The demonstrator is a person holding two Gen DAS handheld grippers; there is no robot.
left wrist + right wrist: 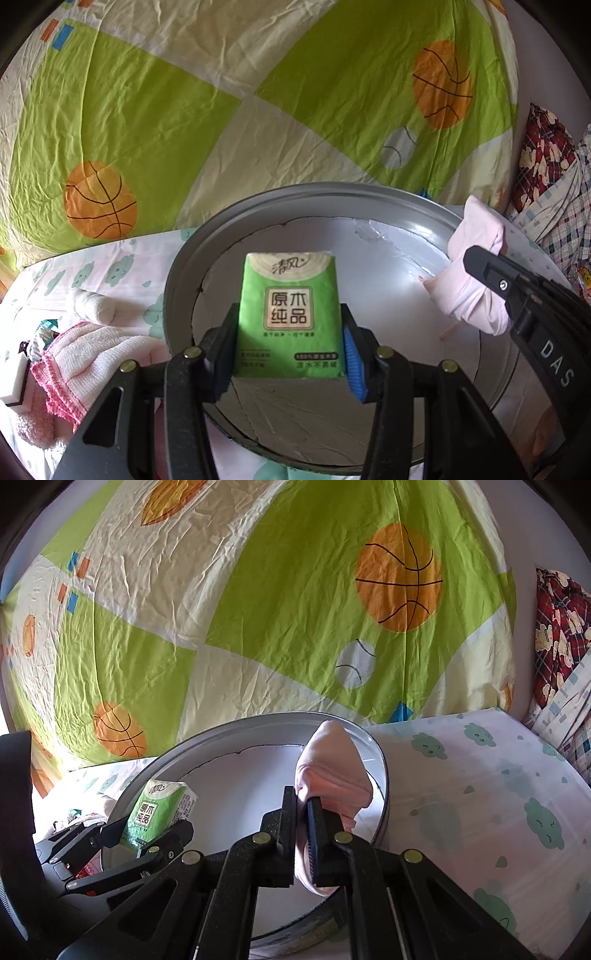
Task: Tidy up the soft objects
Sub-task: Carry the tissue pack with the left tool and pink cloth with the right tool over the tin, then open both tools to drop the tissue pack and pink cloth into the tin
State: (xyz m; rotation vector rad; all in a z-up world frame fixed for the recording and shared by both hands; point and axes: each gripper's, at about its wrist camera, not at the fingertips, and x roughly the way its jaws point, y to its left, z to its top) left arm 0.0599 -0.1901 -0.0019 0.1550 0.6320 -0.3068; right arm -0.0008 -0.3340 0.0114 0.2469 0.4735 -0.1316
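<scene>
Left hand-held gripper (290,345) clamps a green tissue pack (290,314) by its sides, held over the round metal tray (177,280). Right hand-held gripper (302,812) pinched tight on a pink cloth bundle (334,771), also above the tray, toward its right rim. Tray sits on a bed sheet with green clouds (498,775). Pink-edged towel (85,362) lies left of the tray; basketball-print quilt (184,110) behind.
</scene>
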